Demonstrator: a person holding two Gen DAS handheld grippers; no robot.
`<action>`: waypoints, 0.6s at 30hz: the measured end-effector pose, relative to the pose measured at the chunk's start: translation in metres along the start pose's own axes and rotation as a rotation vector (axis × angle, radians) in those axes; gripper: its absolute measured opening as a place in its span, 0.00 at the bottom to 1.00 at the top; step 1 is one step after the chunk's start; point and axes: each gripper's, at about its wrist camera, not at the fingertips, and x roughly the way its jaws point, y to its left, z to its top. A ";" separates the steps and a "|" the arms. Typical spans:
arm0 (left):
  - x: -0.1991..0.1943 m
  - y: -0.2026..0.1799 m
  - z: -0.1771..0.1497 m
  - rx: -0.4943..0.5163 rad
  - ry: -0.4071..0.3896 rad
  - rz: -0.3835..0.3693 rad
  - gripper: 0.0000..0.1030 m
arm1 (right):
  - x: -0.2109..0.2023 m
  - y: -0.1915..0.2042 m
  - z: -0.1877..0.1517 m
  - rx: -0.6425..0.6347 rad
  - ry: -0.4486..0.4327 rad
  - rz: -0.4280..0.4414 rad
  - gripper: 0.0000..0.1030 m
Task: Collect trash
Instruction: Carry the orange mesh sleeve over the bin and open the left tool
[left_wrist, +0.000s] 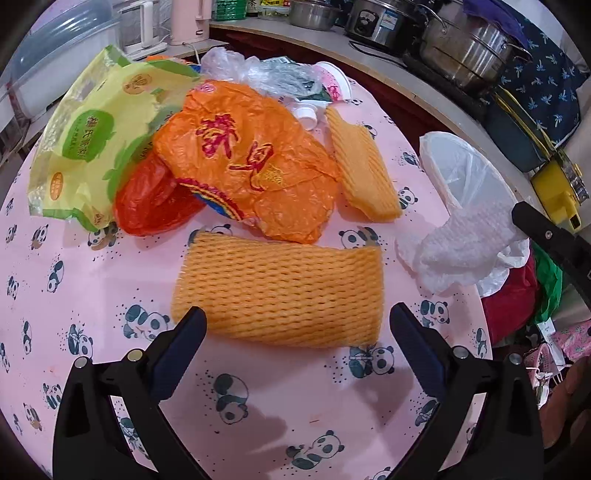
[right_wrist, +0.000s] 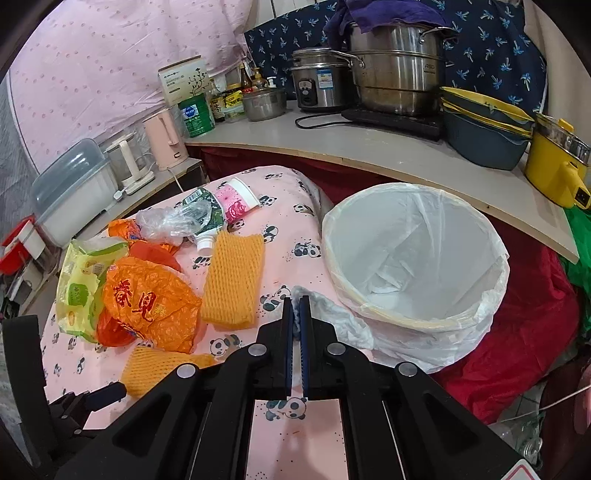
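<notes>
An orange foam net lies flat on the pink panda tablecloth, just ahead of my open left gripper, whose fingers straddle its near edge without touching. Behind it sit an orange printed bag, a red bag, a yellow-green wrapper and a second orange foam net. My right gripper is shut on a white foam net, lifted beside the rim of the white-lined bin. The same white net shows in the left wrist view.
More litter lies at the table's far end: a clear bag, a green pouch and a pink paper cup. Pots, a rice cooker and bowls crowd the counter behind. Red cloth surrounds the bin.
</notes>
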 end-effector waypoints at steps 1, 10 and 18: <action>0.003 -0.005 0.001 0.021 -0.003 0.012 0.92 | 0.000 -0.003 0.000 0.004 0.001 -0.001 0.03; 0.031 -0.029 0.001 0.164 0.000 0.102 0.81 | 0.008 -0.017 -0.003 0.028 0.023 -0.006 0.03; 0.020 -0.029 0.007 0.171 -0.012 0.064 0.25 | 0.006 -0.022 -0.005 0.042 0.021 0.000 0.03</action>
